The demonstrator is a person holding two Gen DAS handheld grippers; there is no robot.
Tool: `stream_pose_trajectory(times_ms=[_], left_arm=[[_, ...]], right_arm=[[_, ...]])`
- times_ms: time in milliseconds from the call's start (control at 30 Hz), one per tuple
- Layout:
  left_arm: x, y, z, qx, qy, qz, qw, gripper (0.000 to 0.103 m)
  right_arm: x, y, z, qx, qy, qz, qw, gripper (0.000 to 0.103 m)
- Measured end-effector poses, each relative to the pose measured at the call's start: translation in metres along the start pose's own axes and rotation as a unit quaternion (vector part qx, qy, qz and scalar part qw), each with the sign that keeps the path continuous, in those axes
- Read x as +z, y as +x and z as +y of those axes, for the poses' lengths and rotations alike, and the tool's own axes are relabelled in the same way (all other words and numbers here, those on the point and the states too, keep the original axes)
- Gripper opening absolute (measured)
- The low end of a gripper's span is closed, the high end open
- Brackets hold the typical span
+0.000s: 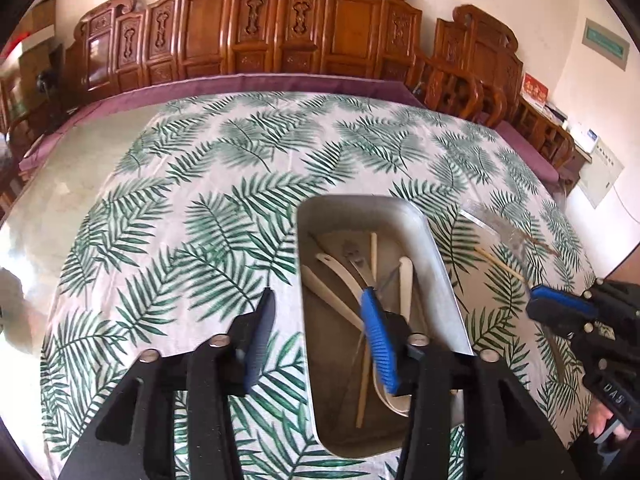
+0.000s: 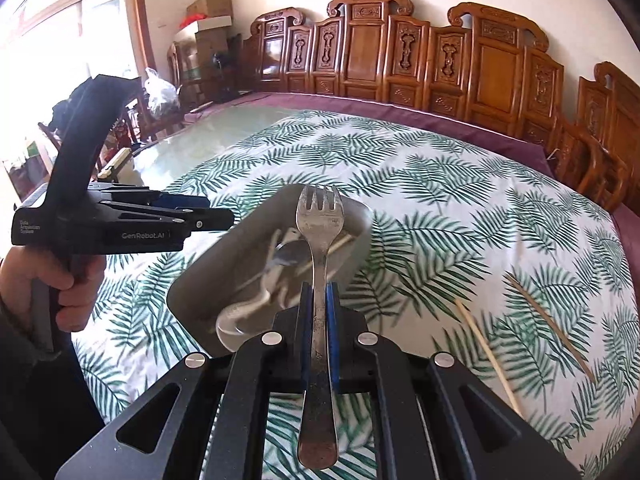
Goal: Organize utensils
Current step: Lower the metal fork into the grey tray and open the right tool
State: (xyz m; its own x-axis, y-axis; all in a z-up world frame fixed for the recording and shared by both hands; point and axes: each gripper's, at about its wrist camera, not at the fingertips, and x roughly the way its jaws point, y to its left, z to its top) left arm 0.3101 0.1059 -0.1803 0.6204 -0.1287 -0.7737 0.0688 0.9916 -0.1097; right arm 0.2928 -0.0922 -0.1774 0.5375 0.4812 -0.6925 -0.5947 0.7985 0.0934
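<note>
Right gripper, jaws clamped on an upright fork, sits just before the tray; left gripper gapes empty over it

A white tablecloth printed with green palm fronds covers most of the table, with a purple cloth showing along its far edge. Carved wooden chairs line the wall behind it. Cardboard boxes are stacked in the corner by the bright window, a white plastic bag below them.
</note>
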Motion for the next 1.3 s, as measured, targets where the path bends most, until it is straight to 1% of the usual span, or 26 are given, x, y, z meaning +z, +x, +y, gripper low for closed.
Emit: stream_pose_trajectory(times_ms=[67,100,133,167,200,233,267,333,400,500,633,733,867,1067,1167,1300], left_arm=[[0.002,-0.004,0.005,0.006,-0.004,-0.007,1.0000,0.055],[0.003,-0.006,0.008,0.008,-0.007,-0.012,0.9999,0.058],[0.004,-0.009,0.011,0.010,-0.011,-0.017,0.9997,0.063],[0.005,-0.011,0.014,0.013,-0.015,-0.021,0.9996,0.066],[0.005,-0.013,0.017,0.014,-0.019,-0.025,0.9994,0.066],[0.006,-0.014,0.019,0.015,-0.022,-0.027,0.9993,0.069],[0.006,-0.015,0.022,0.017,-0.025,-0.031,0.9991,0.075],[0.007,-0.018,0.026,0.026,-0.027,-0.039,0.9985,0.080],[0.009,-0.020,0.031,0.030,-0.031,-0.045,0.9980,0.081],[0.010,-0.024,0.035,0.031,-0.035,-0.054,0.9975,0.088],[0.010,-0.027,0.038,0.048,-0.029,-0.063,0.9964,0.093],[0.010,-0.030,0.041,0.060,-0.030,-0.072,0.9951,0.094],[0.010,-0.031,0.048,0.056,-0.040,-0.073,0.9949,0.094],[0.010,-0.030,0.050,0.054,-0.046,-0.069,0.9951,0.094],[0.010,-0.030,0.050,0.053,-0.044,-0.070,0.9952,0.094],[0.010,-0.029,0.047,0.051,-0.044,-0.069,0.9953,0.094]], right_arm=[[0.004,0.006,0.005,0.005,-0.001,0.002,1.000,0.008],[0.006,0.009,0.007,0.006,0.000,0.003,1.000,0.008],[0.007,0.012,0.010,0.009,0.001,0.003,1.000,0.008],[0.008,0.014,0.011,0.011,0.003,0.003,1.000,0.008],[0.010,0.017,0.013,0.013,0.004,0.004,1.000,0.008],[0.012,0.019,0.015,0.014,0.005,0.004,1.000,0.008],[0.014,0.022,0.017,0.015,0.007,0.004,1.000,0.008],[0.019,0.027,0.020,0.020,0.013,0.004,1.000,0.008],[0.023,0.031,0.023,0.025,0.021,0.001,0.999,0.009],[0.029,0.039,0.029,0.033,0.033,0.001,0.999,0.009],[0.033,0.052,0.035,0.035,0.047,0.002,0.998,0.009],[0.033,0.064,0.036,0.032,0.060,0.005,0.998,0.009],[0.028,0.079,0.033,0.021,0.077,0.015,0.997,0.009],[0.020,0.100,0.027,0.016,0.098,0.039,0.994,0.009],[0.017,0.105,0.026,0.021,0.105,0.047,0.993,0.009],[0.018,0.100,0.025,0.035,0.104,0.032,0.993,0.012]])
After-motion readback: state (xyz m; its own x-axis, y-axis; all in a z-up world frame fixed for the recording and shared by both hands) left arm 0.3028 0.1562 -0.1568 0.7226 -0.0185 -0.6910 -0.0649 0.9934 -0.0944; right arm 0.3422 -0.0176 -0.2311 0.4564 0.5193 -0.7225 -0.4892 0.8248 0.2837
